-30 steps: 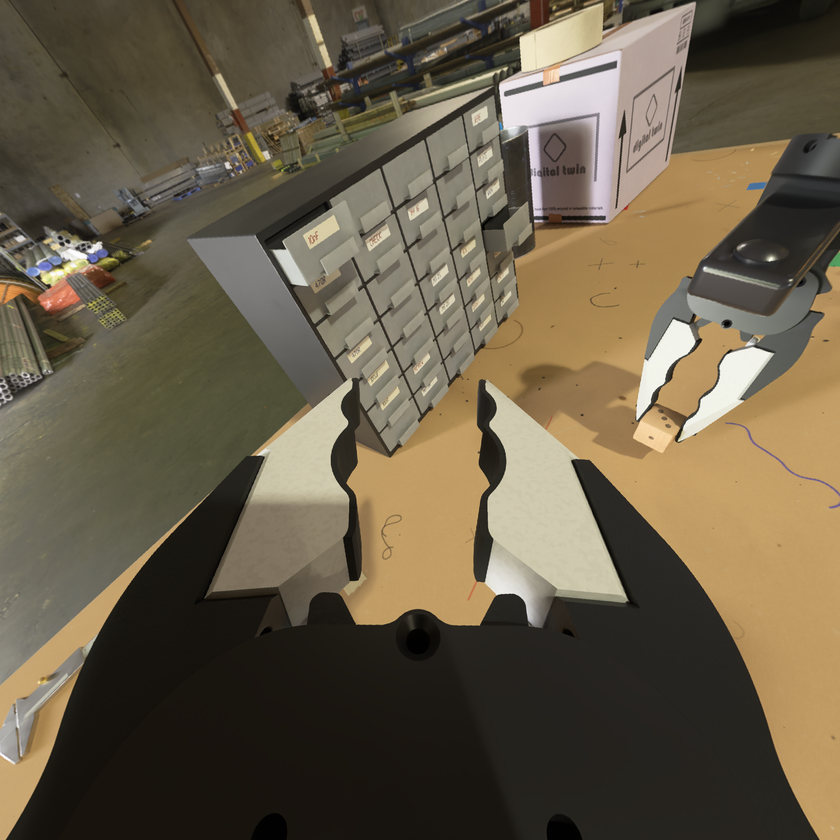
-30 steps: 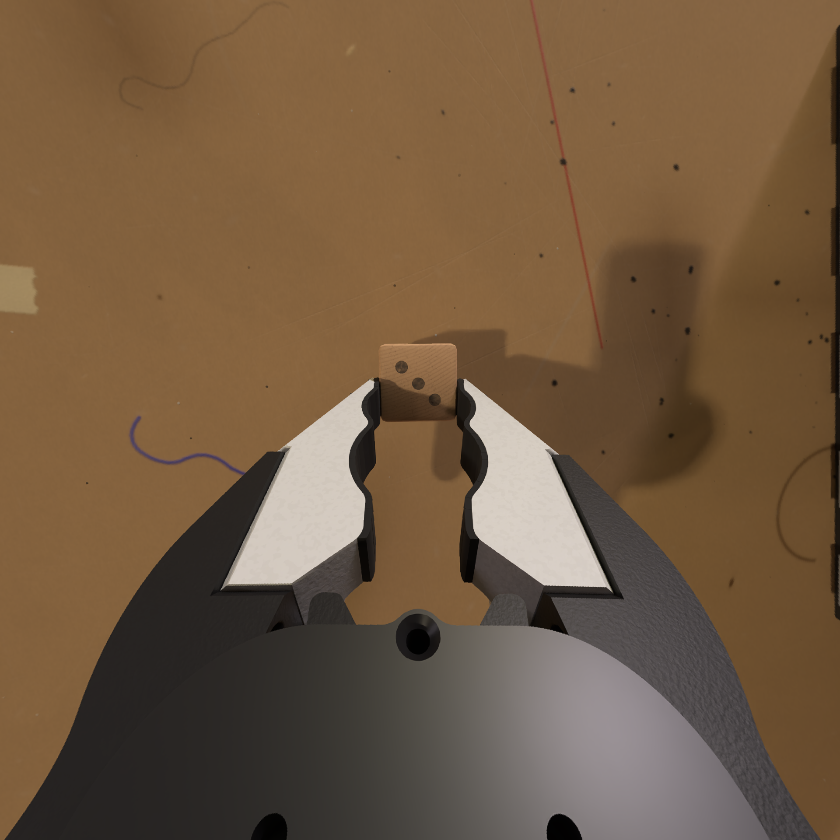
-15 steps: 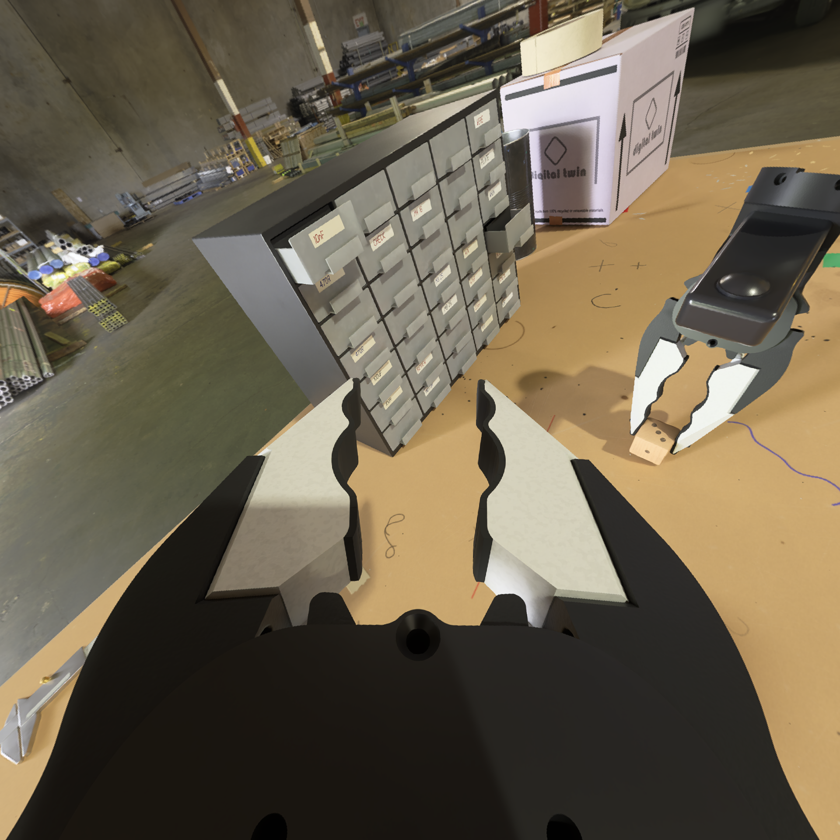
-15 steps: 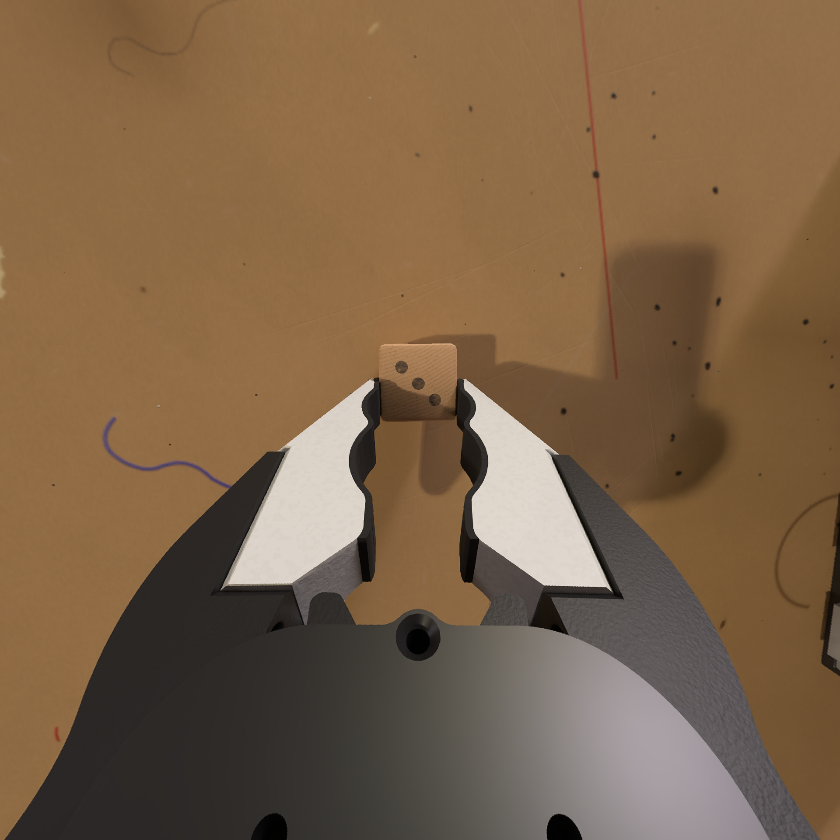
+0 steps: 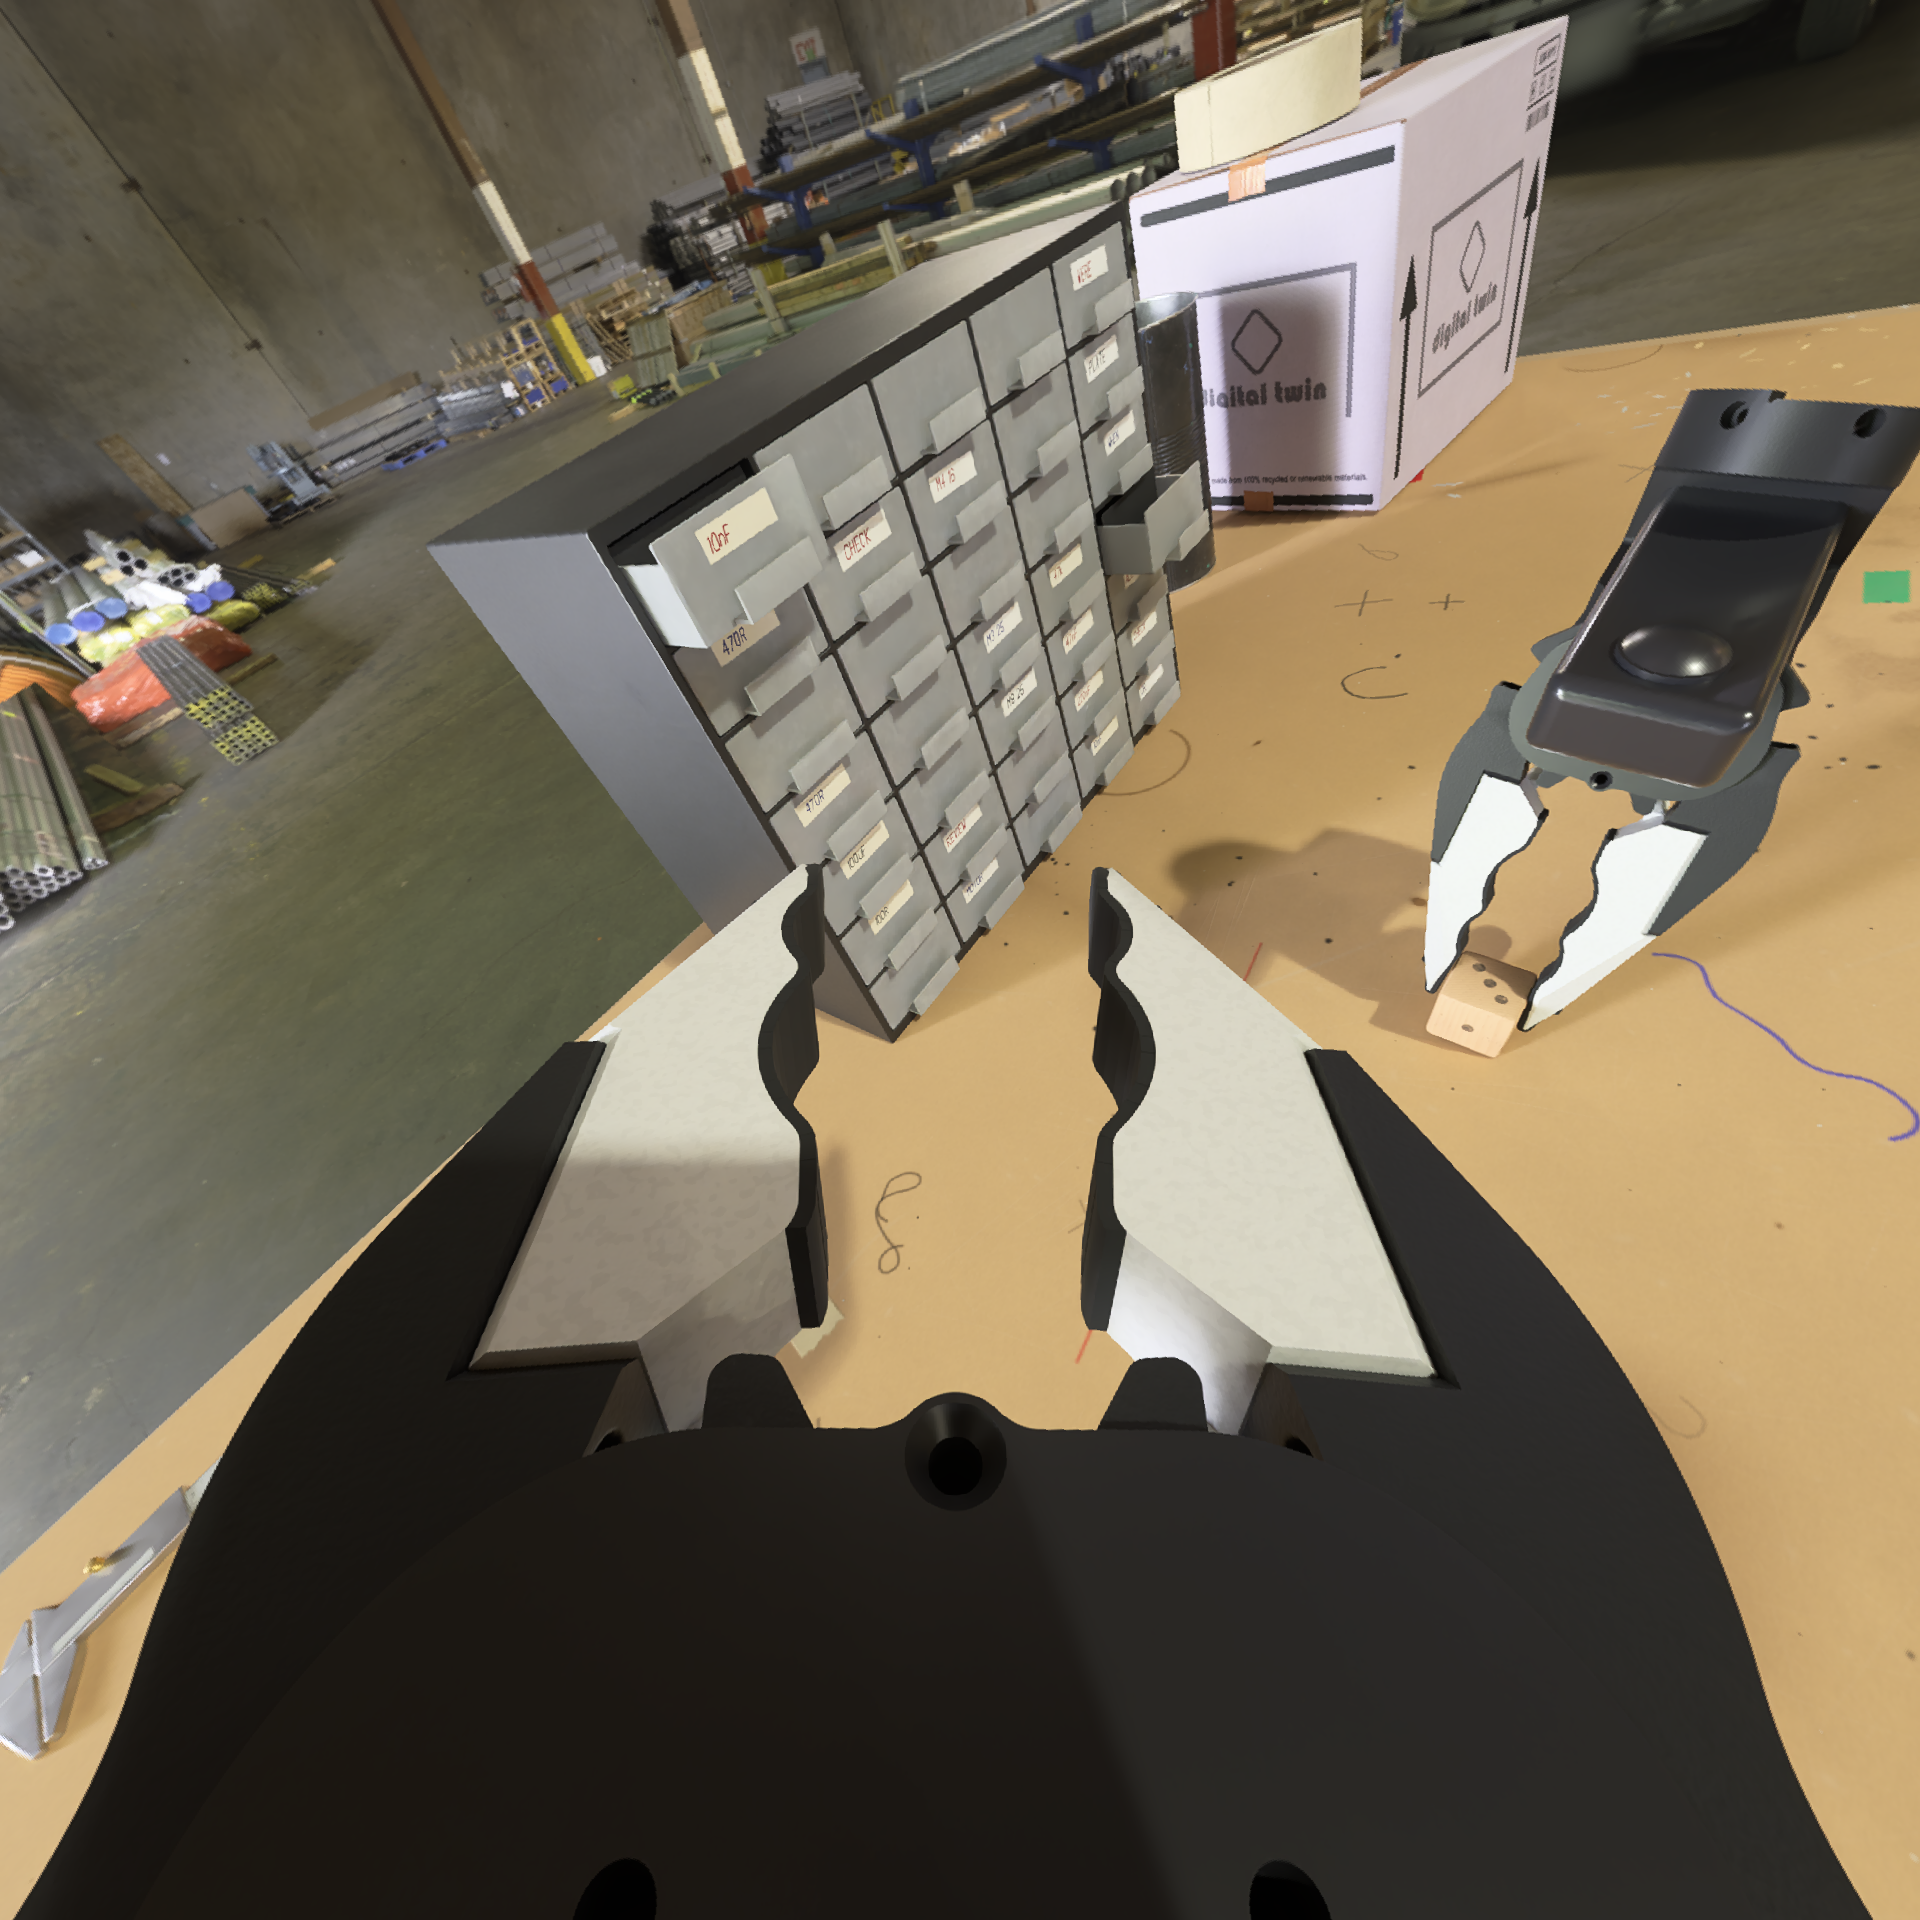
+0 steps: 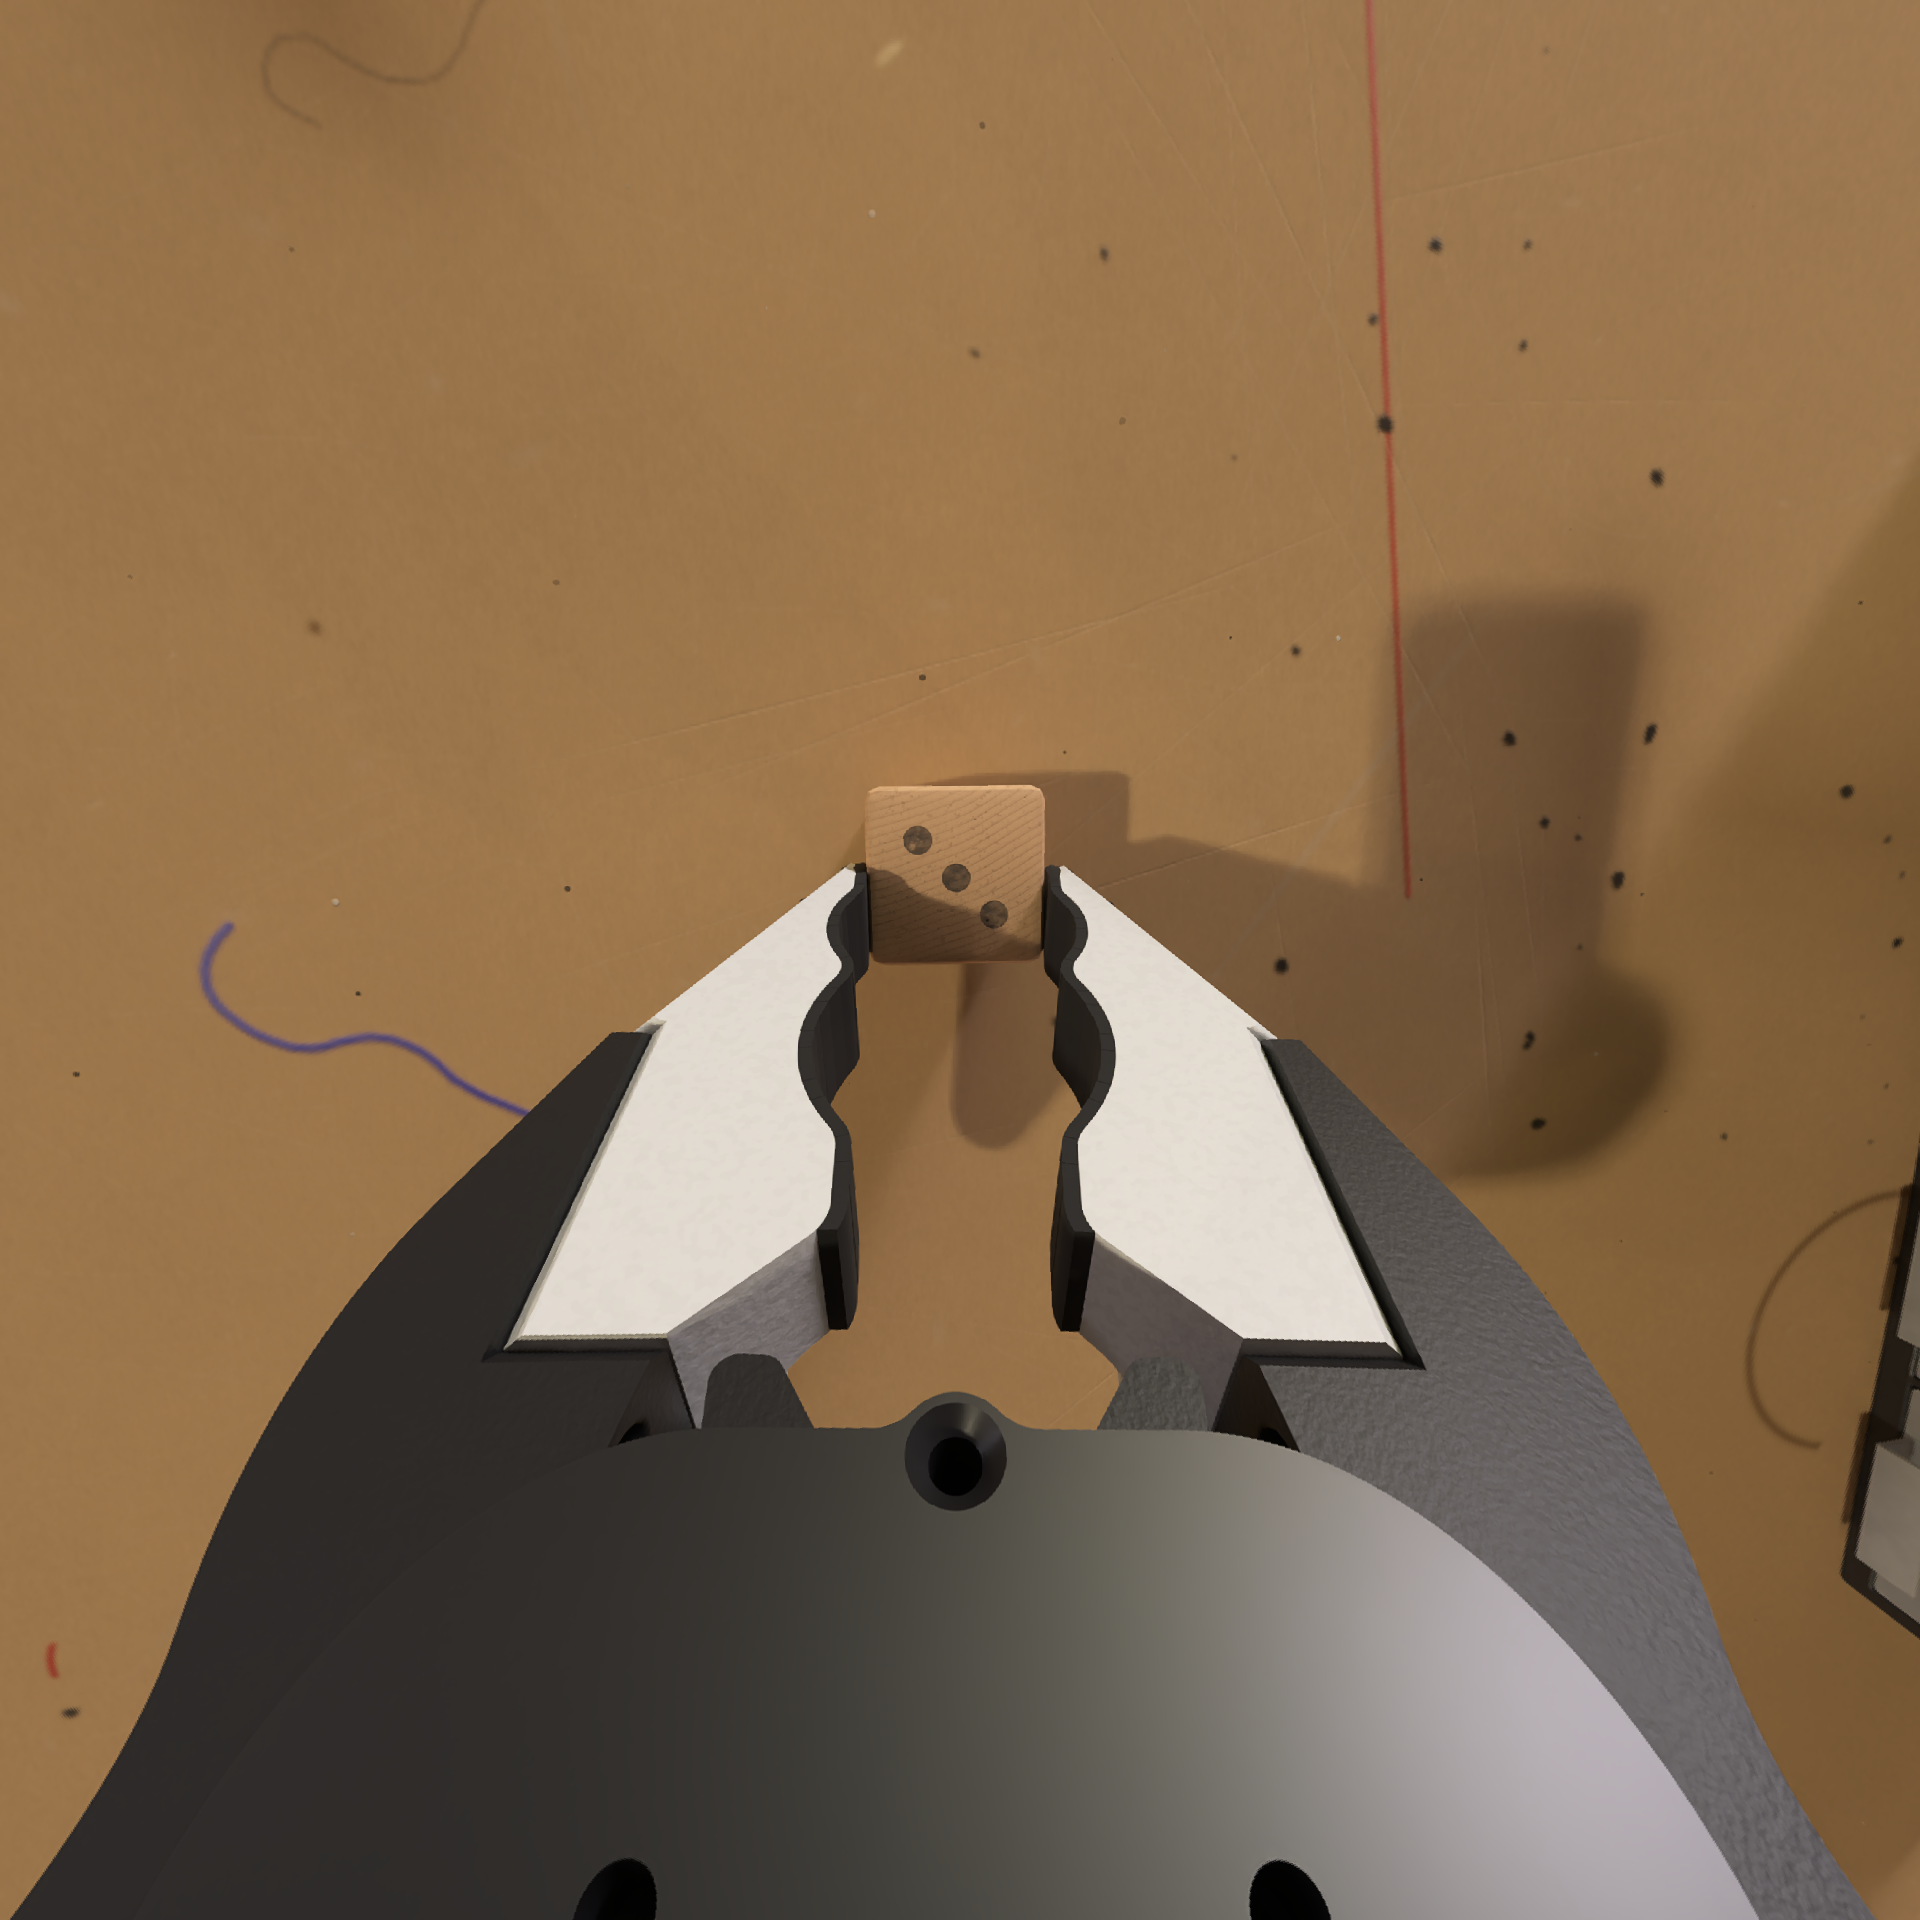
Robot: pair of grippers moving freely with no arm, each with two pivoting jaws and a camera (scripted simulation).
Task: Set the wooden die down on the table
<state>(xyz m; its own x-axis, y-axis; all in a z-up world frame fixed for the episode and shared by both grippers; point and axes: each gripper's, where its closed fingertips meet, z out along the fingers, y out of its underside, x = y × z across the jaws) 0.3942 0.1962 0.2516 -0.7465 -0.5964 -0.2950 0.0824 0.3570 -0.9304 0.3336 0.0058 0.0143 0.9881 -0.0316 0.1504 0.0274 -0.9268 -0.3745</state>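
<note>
The wooden die (image 6: 954,873) is a small light cube with three dots facing the right wrist camera. My right gripper (image 6: 954,883) is shut on it, one fingertip on each side. In the left wrist view the right gripper (image 5: 1486,997) points steeply down at the brown table (image 5: 1558,1299), and the die (image 5: 1470,1023) is at or just above the surface, its shadow right beside it. My left gripper (image 5: 956,883) is open and empty, hovering over the table's left part, well to the left of the die.
A grey cabinet of small drawers (image 5: 935,675) stands behind the left gripper, some drawers pulled out. Behind it are a metal can (image 5: 1169,416) and a white cardboard box (image 5: 1330,343) with a tape roll (image 5: 1268,94) on top. A metal piece (image 5: 62,1662) lies at the table's left edge.
The right gripper has come down and turned more upright with the die still held, and the die's shadow has closed up against it. The left gripper has hardly moved.
</note>
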